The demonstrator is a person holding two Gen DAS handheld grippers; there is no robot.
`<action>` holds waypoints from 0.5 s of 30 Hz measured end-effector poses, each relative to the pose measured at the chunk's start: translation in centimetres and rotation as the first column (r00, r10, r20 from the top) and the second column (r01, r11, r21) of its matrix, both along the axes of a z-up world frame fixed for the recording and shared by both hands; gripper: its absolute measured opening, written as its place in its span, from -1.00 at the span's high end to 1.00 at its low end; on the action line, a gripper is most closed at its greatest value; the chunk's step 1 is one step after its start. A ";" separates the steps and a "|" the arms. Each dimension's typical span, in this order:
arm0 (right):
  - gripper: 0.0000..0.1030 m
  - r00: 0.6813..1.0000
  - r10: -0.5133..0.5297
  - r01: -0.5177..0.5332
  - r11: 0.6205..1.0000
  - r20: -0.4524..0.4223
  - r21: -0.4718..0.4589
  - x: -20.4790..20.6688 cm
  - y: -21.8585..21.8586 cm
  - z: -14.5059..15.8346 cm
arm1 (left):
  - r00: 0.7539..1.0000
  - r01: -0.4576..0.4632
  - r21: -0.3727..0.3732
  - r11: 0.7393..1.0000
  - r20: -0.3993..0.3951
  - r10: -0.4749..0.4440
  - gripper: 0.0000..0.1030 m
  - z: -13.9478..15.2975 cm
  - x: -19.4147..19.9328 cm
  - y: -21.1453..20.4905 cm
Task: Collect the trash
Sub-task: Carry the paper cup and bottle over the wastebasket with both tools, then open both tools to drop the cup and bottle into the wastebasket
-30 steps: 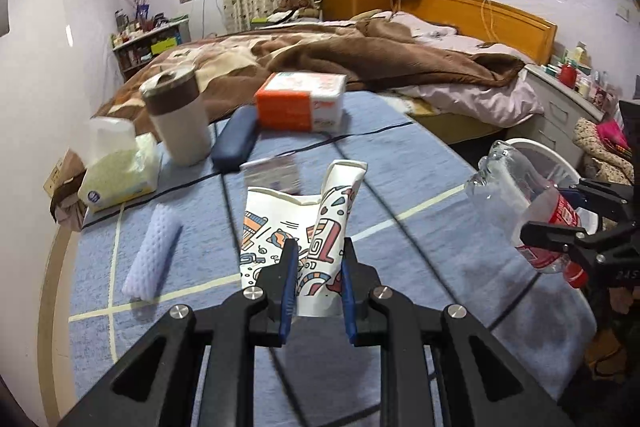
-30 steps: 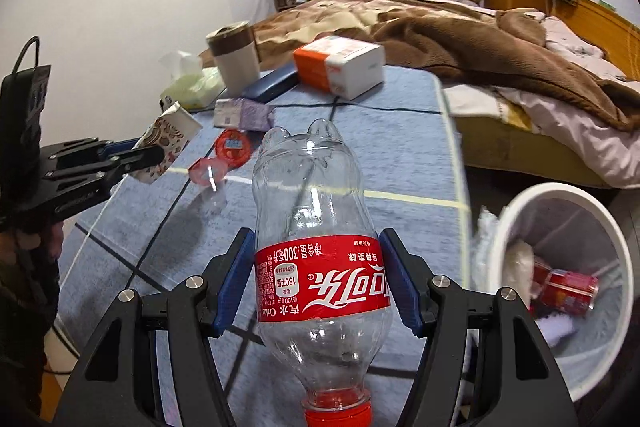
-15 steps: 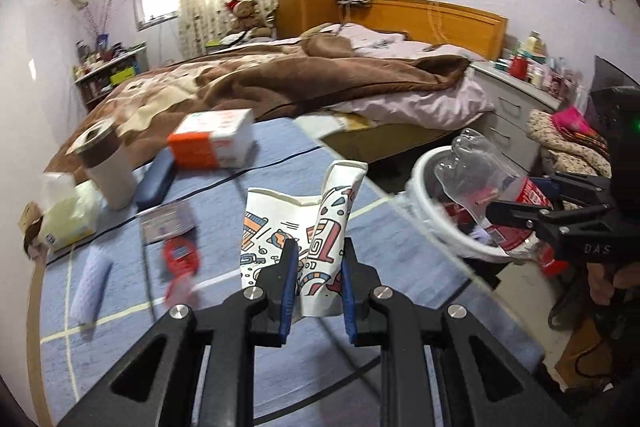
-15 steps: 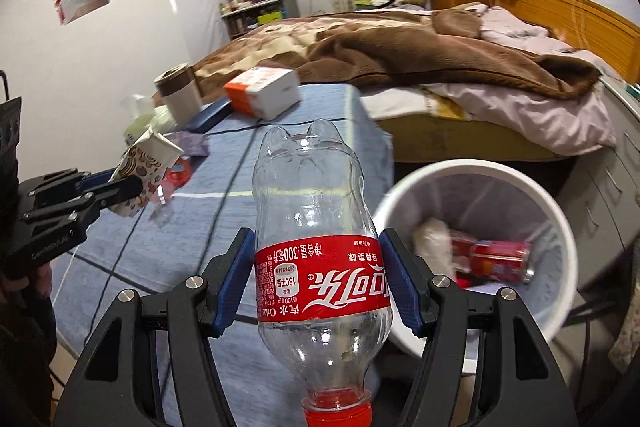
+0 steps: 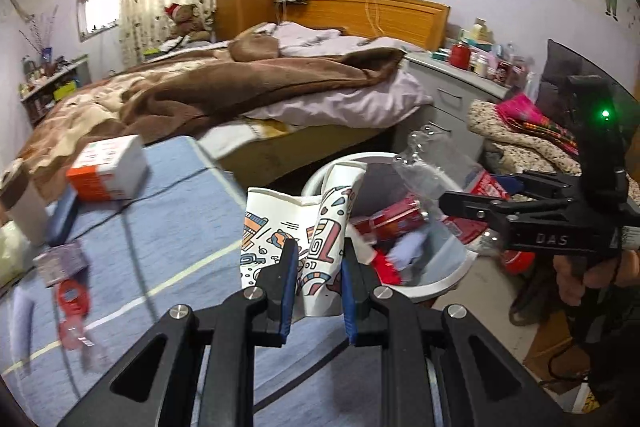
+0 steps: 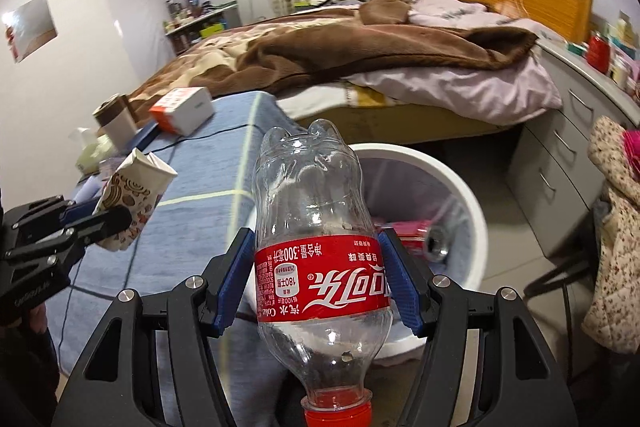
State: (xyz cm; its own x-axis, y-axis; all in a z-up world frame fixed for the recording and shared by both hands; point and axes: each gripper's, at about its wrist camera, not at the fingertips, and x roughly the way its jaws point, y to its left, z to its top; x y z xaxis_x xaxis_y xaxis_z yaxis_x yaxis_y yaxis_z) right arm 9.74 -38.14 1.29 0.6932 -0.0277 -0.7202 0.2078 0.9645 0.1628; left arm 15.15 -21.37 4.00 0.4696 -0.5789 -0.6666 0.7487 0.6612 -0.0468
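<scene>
My left gripper is shut on a crushed patterned paper cup, held near the table's right edge beside the white trash bin. My right gripper is shut on an empty clear cola bottle with a red label, cap toward me, held just in front of the bin. The bin holds a red can and other scraps. The bottle and right gripper also show over the bin in the left wrist view. The cup shows at left in the right wrist view.
The blue-clothed table carries an orange-white box, a red wrapper, a small purple packet and a brown-lidded cup. A bed lies behind. Grey drawers stand right of the bin.
Both grippers have swung right, from over the table toward the bin. The bottle now hangs by the bin's rim and the paper cup is near the table's right edge.
</scene>
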 end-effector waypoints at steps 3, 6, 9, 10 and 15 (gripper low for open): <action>-0.26 0.999 -0.034 0.034 0.999 -0.029 0.008 0.2 -1.6 -0.7 | 1.000 0.027 0.015 1.000 0.008 -0.027 0.59 -0.6 -0.6 -2.2; -0.26 0.997 -0.051 0.052 0.998 -0.051 0.026 0.2 -2.9 -1.3 | 0.998 0.054 0.019 0.998 -0.031 -0.053 0.59 -1.6 -0.5 -4.1; -0.26 0.995 -0.066 0.068 0.997 -0.071 0.026 0.4 -4.0 -2.0 | 0.996 0.071 0.024 0.997 -0.053 -0.070 0.59 -2.3 -0.6 -5.7; -0.26 0.994 -0.071 0.073 0.997 -0.080 0.031 0.6 -4.3 -2.2 | 0.996 0.073 0.026 0.997 -0.058 -0.071 0.59 -2.5 -0.5 -6.2; -0.26 0.992 -0.076 0.082 0.995 -0.102 0.056 1.1 -5.8 -3.0 | 0.993 0.086 0.022 0.996 -0.077 -0.084 0.59 -3.5 -0.4 -8.4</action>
